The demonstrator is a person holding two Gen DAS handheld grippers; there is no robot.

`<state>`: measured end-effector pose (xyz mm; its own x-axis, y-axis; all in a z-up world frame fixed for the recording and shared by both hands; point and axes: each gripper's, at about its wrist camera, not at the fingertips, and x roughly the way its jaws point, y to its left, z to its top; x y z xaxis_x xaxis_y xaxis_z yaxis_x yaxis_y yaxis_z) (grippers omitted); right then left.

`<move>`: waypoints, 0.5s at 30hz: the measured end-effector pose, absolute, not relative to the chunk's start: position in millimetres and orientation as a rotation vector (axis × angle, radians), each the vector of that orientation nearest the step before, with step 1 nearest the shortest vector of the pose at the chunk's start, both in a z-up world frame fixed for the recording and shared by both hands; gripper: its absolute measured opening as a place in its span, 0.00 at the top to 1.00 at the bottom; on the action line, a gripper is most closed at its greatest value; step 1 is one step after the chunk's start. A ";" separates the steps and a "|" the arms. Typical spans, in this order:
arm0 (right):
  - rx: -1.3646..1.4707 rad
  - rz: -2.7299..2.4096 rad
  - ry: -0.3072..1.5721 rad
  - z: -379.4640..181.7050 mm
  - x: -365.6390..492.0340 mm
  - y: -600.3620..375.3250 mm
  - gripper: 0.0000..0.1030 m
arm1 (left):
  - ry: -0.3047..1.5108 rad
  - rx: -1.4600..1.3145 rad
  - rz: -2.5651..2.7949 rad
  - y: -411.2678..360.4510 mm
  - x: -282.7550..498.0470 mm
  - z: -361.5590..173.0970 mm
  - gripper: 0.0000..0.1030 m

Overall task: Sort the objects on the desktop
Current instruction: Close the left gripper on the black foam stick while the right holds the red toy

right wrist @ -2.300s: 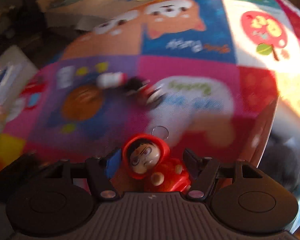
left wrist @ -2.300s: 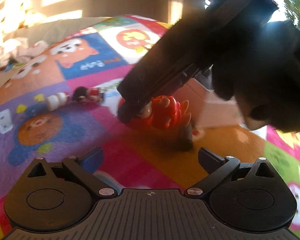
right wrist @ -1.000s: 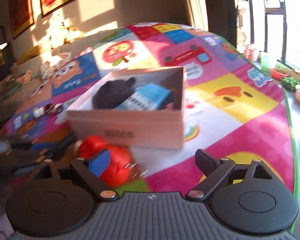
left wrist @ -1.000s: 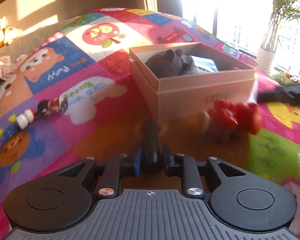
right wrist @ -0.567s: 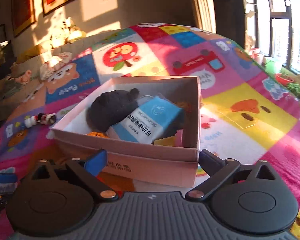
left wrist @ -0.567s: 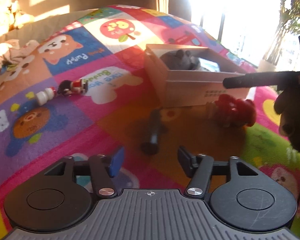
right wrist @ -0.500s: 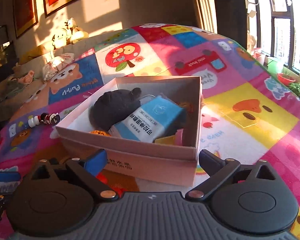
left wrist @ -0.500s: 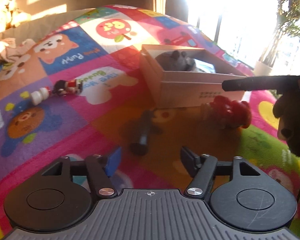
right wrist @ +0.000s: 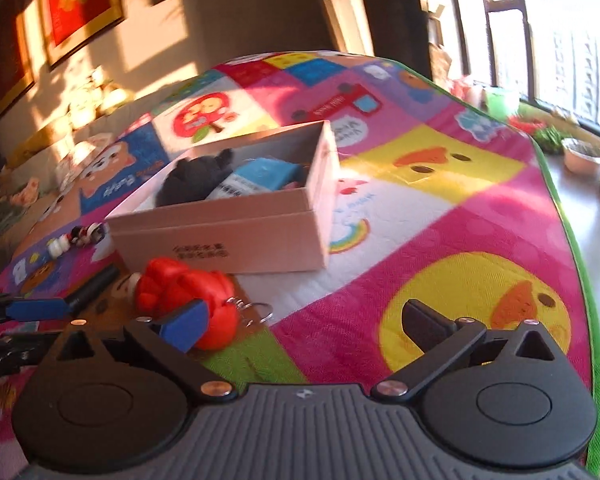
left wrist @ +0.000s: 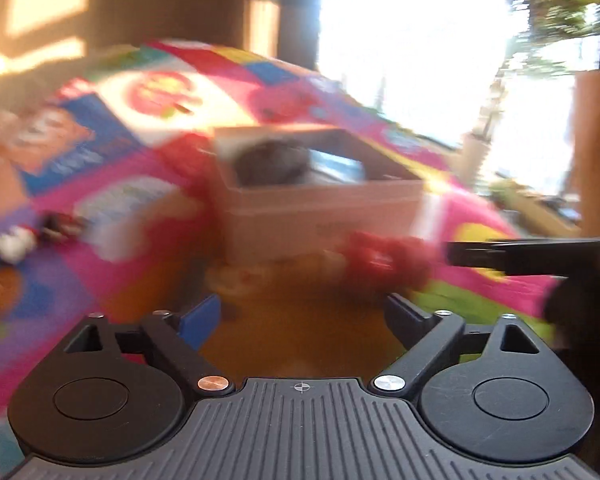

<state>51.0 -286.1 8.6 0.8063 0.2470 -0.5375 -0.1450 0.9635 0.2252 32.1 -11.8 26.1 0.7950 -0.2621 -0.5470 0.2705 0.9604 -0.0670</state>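
Note:
A pink cardboard box point(right wrist: 236, 232) stands on the colourful play mat, holding a dark plush toy point(right wrist: 192, 180) and a blue carton point(right wrist: 260, 178). A red hooded doll keychain point(right wrist: 184, 292) lies on the mat in front of the box, just beyond my right gripper's point(right wrist: 304, 324) left finger. The right gripper is open and empty. A black pen point(right wrist: 94, 286) lies left of the doll. In the blurred left wrist view the box point(left wrist: 320, 208) and doll point(left wrist: 384, 260) are ahead of my open, empty left gripper point(left wrist: 304, 316).
A small figurine keychain point(right wrist: 74, 238) lies on the mat left of the box, also in the left wrist view point(left wrist: 32, 236). The mat's green edge point(right wrist: 572, 240) runs along the right, with floor and potted plants point(right wrist: 580, 152) beyond. A sofa with clutter stands at the far left.
My left gripper let go of the black pen and swung right, now blurred. My right gripper pulled back and down from over the box; the doll lies loose by its left finger.

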 end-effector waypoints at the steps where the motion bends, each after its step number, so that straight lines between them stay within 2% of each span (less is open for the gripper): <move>1: 0.196 0.204 0.596 7.9 51.7 -288.4 0.00 | 0.591 0.020 -0.222 -8.1 36.0 25.1 0.08; 4: 0.205 0.205 0.599 6.5 51.5 -289.0 0.00 | 0.649 -0.032 -0.093 8.3 54.0 17.1 0.08; 8: 0.206 0.198 0.577 6.9 48.4 -288.5 0.00 | 0.730 -0.136 -0.280 8.5 62.9 10.6 0.06; 15: 0.221 0.190 0.566 6.8 47.2 -290.4 0.00 | 0.659 -0.021 -0.431 -18.4 48.8 20.3 0.06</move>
